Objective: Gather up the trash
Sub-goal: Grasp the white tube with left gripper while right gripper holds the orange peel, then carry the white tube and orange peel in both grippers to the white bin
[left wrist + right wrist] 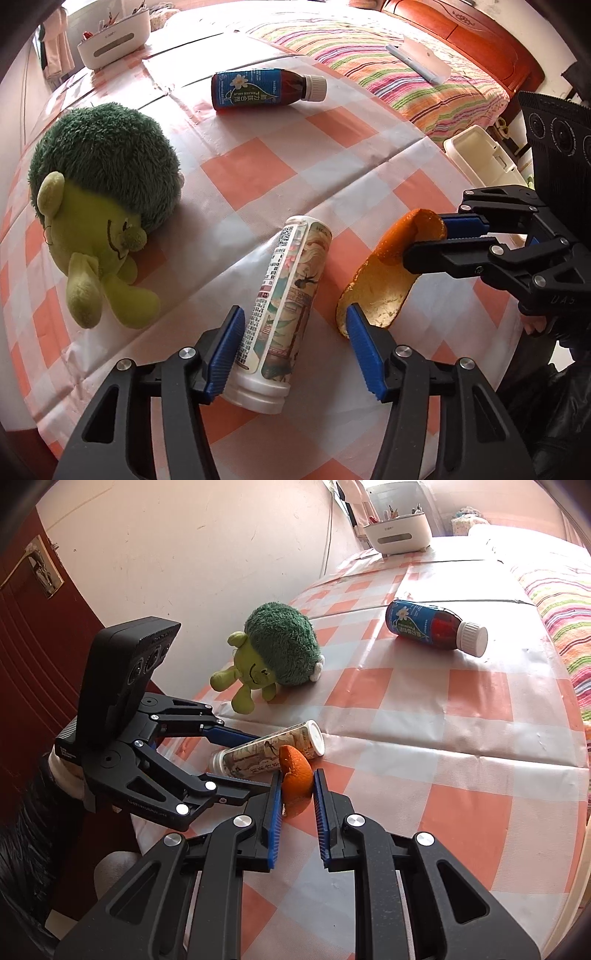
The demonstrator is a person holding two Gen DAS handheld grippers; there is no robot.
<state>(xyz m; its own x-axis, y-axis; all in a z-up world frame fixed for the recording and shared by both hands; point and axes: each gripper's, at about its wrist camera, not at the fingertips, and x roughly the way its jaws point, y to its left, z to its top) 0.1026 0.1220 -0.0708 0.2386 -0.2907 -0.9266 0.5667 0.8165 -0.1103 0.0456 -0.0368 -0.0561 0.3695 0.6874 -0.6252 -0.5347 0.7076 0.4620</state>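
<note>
While our left fingers point(295, 354) stand apart around the lying tube point(282, 295), nothing is clamped yet: the left pad point(225, 354) sits right against the tube's side near its capped end, and the right pad point(364, 354) is clear of it, with bare cloth between. The tube's long axis runs away from us, almost along the line the fingers point, leaning a little toward the right at its far end, so the two pads face its long flanks. We judge that closing across the width is the move that fits, once the pair is centred over the tube, since it now lies toward the left pad.

Just right of the tube, our right fingers point(297, 794) are clenched on the orange peel point(293, 779), pinching it by its upper end. In the left view the peel point(373, 291) hangs curved with its pale inside showing, its lower end close to our left hand's right pad; whether it touches the desk point(332, 155) we cannot tell.

Farther out, the green plush point(99, 199) lies to the left and the dark bottle point(266, 88) lies on its side well beyond. For the tube the left hand is plainly the nearer, the right being occupied.
</note>
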